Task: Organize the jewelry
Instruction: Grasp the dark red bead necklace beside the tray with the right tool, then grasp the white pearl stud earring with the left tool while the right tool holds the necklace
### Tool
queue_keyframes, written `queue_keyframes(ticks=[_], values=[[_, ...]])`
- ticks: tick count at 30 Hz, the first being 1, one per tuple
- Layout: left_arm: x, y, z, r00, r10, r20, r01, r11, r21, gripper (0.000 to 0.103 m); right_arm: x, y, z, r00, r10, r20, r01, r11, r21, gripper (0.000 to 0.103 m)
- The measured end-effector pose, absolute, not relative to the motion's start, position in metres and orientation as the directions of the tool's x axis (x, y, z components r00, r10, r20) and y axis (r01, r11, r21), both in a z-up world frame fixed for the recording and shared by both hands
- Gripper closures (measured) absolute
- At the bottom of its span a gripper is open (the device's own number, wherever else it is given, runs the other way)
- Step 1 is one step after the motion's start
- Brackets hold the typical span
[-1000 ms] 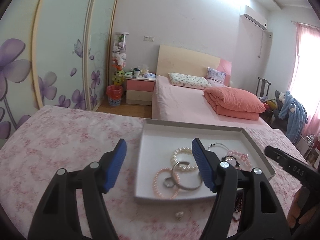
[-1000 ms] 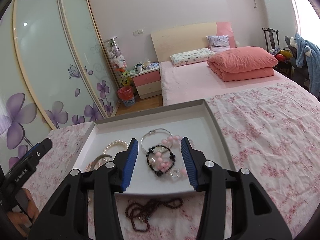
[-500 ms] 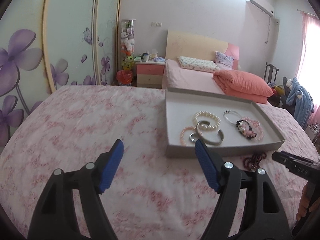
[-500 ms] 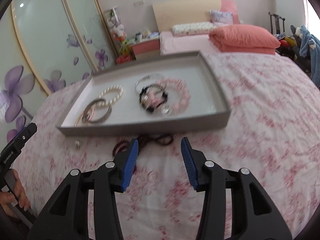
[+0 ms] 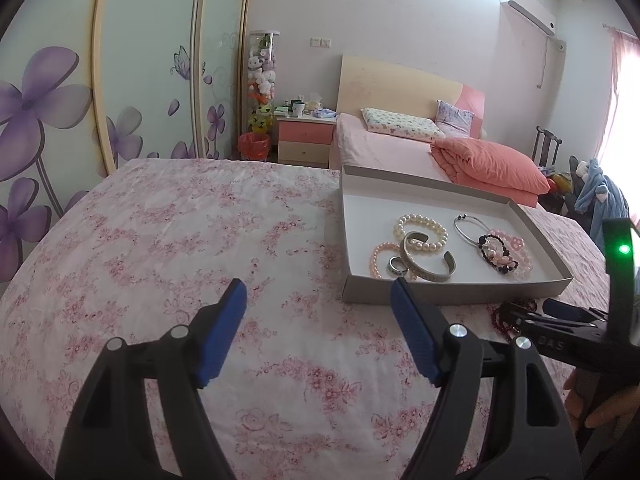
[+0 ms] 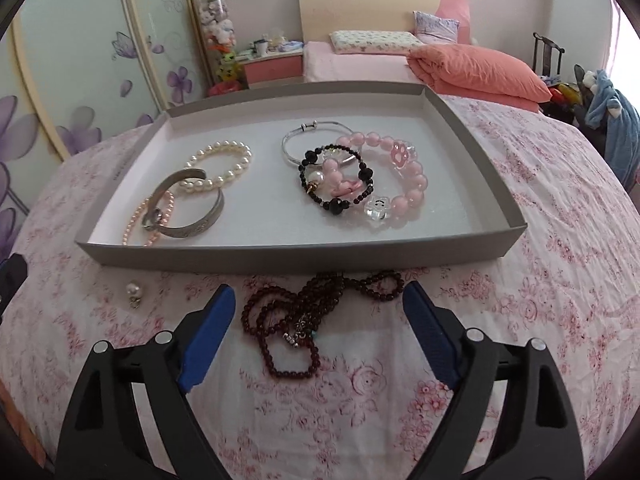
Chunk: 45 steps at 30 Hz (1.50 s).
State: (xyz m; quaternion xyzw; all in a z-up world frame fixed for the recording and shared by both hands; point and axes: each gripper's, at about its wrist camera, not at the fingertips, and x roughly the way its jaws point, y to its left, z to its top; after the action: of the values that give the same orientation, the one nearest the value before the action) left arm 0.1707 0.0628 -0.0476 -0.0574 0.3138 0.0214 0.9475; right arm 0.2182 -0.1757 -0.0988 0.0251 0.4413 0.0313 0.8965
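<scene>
A shallow grey tray (image 6: 472, 152) (image 5: 440, 294) on the floral cloth holds several bracelets: white pearls (image 6: 224, 164), a silver cuff (image 6: 192, 224), a black bead bracelet (image 6: 336, 184) and a pink bead bracelet (image 6: 412, 176). In front of the tray lies a dark red bead necklace (image 6: 304, 308) (image 5: 504, 318). My right gripper (image 6: 318, 308) hovers over it, jaws opening wide, the necklace between the fingers but not touched. A small pearl earring (image 6: 134, 292) lies to the left. My left gripper (image 5: 318, 304) is open over bare cloth, left of the tray.
The table is covered in a pink floral cloth (image 5: 180, 240). Behind it stand a bed (image 5: 400, 148) with a folded orange quilt (image 5: 488, 164), a nightstand (image 5: 306, 136) and wardrobe doors with purple flowers (image 5: 44, 104). A hand (image 5: 600, 404) holds the right gripper.
My right gripper drew back from over the tray, dropped toward the red necklace and spread its jaws wide. My left gripper pulled back and left, away from the tray.
</scene>
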Motion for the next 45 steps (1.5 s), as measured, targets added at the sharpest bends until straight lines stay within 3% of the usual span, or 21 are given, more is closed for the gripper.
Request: queue_keyframes(ticks=[3, 7, 8, 10, 16, 19, 31, 38, 40, 44, 45], values=[[0.171, 0.06, -0.048, 0.8, -0.001, -0.6, -0.07, 0.993, -0.095, 0.03, 0.215, -0.177, -0.102, 0.617, 0.077, -0.783, -0.043, 0.997, 0.064, 0.027], [0.172, 0.052, -0.049, 0.796, -0.011, -0.606, -0.055, 0.994, -0.091, 0.03, 0.213, -0.182, -0.099, 0.627, 0.101, -0.772, -0.065, 0.995, 0.077, 0.077], [0.173, 0.05, -0.049, 0.793, -0.016, -0.609, -0.05, 0.995, -0.091, 0.03, 0.212, -0.184, -0.099, 0.627, 0.107, -0.772, -0.069, 0.994, 0.082, 0.085], [0.173, 0.045, -0.051, 0.789, -0.027, -0.614, -0.037, 0.995, -0.092, 0.03, 0.208, -0.19, -0.099, 0.624, 0.129, -0.771, -0.085, 0.992, 0.097, 0.088], [0.176, 0.025, -0.058, 0.757, -0.073, -0.649, 0.025, 0.996, -0.083, 0.03, 0.193, -0.205, -0.096, 0.62, 0.099, -0.778, -0.094, 0.994, 0.051, 0.09], [0.175, 0.013, -0.063, 0.741, -0.094, -0.665, 0.061, 0.995, -0.072, 0.03, 0.186, -0.218, -0.098, 0.638, 0.015, -0.77, -0.055, 0.998, -0.026, 0.09], [0.201, -0.026, -0.085, 0.646, -0.052, -0.761, 0.08, 0.997, 0.0, 0.029, 0.185, -0.228, -0.098, 0.636, 0.019, -0.772, -0.043, 0.999, -0.011, 0.09], [0.227, -0.042, -0.093, 0.622, -0.01, -0.783, 0.032, 0.999, 0.012, 0.047, 0.186, -0.226, -0.098, 0.636, 0.021, -0.772, -0.043, 0.999, -0.009, 0.09], [0.231, -0.044, -0.096, 0.614, -0.003, -0.789, 0.02, 1.0, 0.012, 0.056, 0.186, -0.226, -0.098, 0.636, 0.02, -0.772, -0.043, 0.999, -0.01, 0.09], [0.23, -0.044, -0.099, 0.62, 0.004, -0.785, 0.019, 1.0, 0.02, 0.089, 0.186, -0.226, -0.099, 0.635, 0.025, -0.772, -0.044, 0.999, -0.004, 0.09], [0.229, -0.043, -0.099, 0.62, 0.007, -0.785, 0.021, 0.999, 0.025, 0.089, 0.186, -0.226, -0.099, 0.635, 0.026, -0.772, -0.044, 0.999, -0.003, 0.09]])
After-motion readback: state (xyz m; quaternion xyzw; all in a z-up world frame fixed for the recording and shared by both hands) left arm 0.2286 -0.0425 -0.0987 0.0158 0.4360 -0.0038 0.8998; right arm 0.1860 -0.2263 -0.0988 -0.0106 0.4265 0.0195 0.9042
